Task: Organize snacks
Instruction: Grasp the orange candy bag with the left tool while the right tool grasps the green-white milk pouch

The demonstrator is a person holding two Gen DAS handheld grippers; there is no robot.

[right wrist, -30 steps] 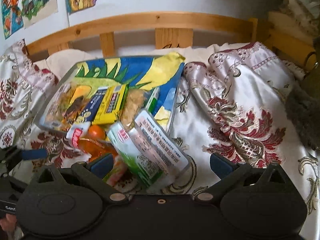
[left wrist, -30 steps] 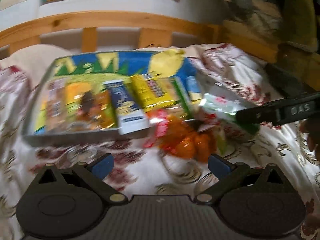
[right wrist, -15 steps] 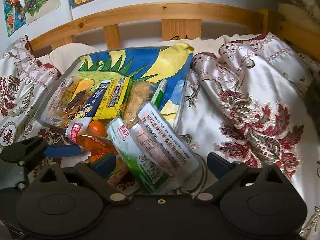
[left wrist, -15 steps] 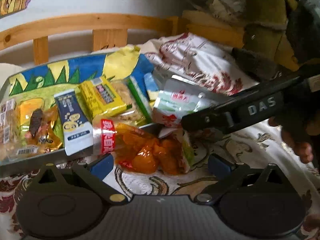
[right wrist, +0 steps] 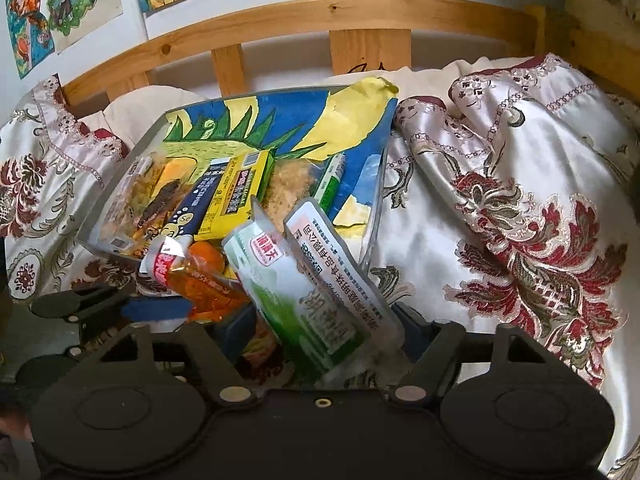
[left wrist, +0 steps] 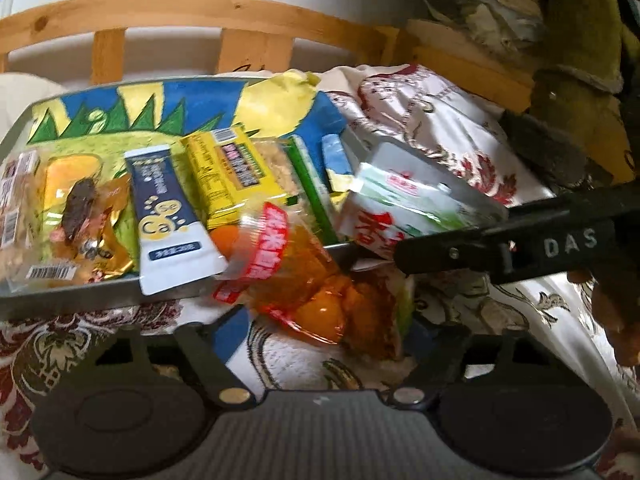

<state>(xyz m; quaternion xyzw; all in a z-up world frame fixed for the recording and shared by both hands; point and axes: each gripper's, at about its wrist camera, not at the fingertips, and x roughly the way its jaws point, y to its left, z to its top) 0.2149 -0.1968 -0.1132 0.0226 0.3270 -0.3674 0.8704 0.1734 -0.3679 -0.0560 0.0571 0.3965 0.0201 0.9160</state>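
The left gripper (left wrist: 324,340) has its jaws part-way in and closing around the clear orange snack bag (left wrist: 308,280), which lies between them; whether the blue pads yet press on it cannot be told. The right gripper (right wrist: 324,332) is closing too, with the green-and-white packet (right wrist: 304,292) standing between its jaws, the pads close against its lower end.

Both packets lean over the near rim of a grey tray (left wrist: 100,296) lined with a blue, green and yellow drawing. In the tray lie a navy "Ca" sachet (left wrist: 168,216), a yellow box (left wrist: 228,176) and several other wrapped snacks.

The tray sits on a bed with a cream and dark-red floral cover (right wrist: 520,216), before a wooden headboard (right wrist: 360,12). Coloured drawings (right wrist: 60,8) hang on the white wall. The right gripper's arm, seen from the left wrist, reads "DAS".
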